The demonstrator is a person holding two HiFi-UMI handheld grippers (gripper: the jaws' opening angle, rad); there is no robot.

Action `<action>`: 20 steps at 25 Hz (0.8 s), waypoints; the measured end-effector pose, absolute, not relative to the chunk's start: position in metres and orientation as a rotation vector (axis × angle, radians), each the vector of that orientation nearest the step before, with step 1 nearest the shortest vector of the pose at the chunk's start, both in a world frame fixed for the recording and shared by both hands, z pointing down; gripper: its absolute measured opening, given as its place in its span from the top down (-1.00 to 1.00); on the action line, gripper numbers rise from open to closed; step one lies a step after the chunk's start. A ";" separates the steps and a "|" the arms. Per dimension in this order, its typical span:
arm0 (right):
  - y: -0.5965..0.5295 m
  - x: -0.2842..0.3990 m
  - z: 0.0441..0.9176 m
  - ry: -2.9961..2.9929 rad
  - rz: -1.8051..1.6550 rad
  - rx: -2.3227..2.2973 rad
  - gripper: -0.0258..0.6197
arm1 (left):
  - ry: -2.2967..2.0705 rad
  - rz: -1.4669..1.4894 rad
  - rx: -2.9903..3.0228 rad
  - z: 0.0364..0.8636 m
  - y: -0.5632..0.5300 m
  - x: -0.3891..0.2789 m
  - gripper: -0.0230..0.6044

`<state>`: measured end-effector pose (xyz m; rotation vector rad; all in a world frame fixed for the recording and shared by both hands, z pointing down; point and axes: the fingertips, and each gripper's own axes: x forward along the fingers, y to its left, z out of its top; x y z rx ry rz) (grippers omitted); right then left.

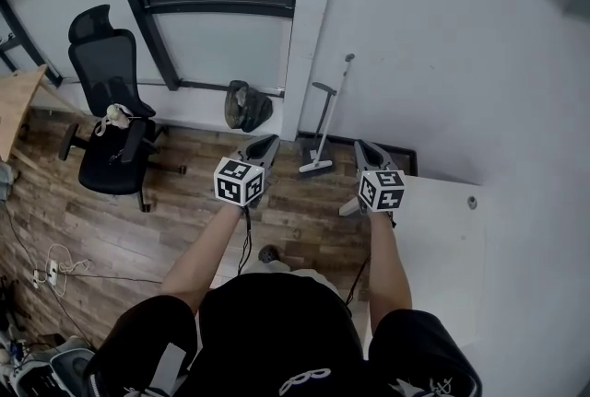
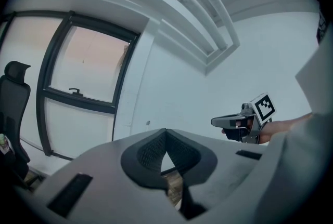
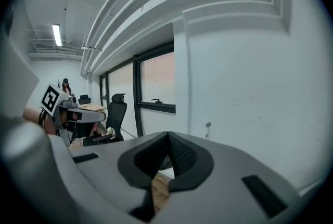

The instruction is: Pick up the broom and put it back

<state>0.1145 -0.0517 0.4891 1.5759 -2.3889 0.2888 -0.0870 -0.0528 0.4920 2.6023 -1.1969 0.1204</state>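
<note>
Left claw [image 1: 265,146] and right claw [image 1: 363,149] both closed, empty; broom [image 1: 318,167] leans against wall [image 1: 442,64], well apart ahead.

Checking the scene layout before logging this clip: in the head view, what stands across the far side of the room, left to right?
Wooden desk → black office chair → dark bag → broom.

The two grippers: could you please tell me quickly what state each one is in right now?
Left grey two-jaw gripper: closed, jaw tips touching, holding nothing.
Right grey two-jaw gripper: closed, jaw tips touching, holding nothing.
</note>
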 end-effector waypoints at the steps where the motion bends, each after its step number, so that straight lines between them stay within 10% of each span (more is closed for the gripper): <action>1: -0.046 0.114 0.488 -2.392 0.289 1.574 0.84 | -1.202 0.113 2.598 0.490 -0.048 -0.087 0.87; 20: 0.114 0.094 0.483 -2.410 0.301 1.579 0.84 | -1.204 0.144 2.626 0.478 0.104 -0.098 0.87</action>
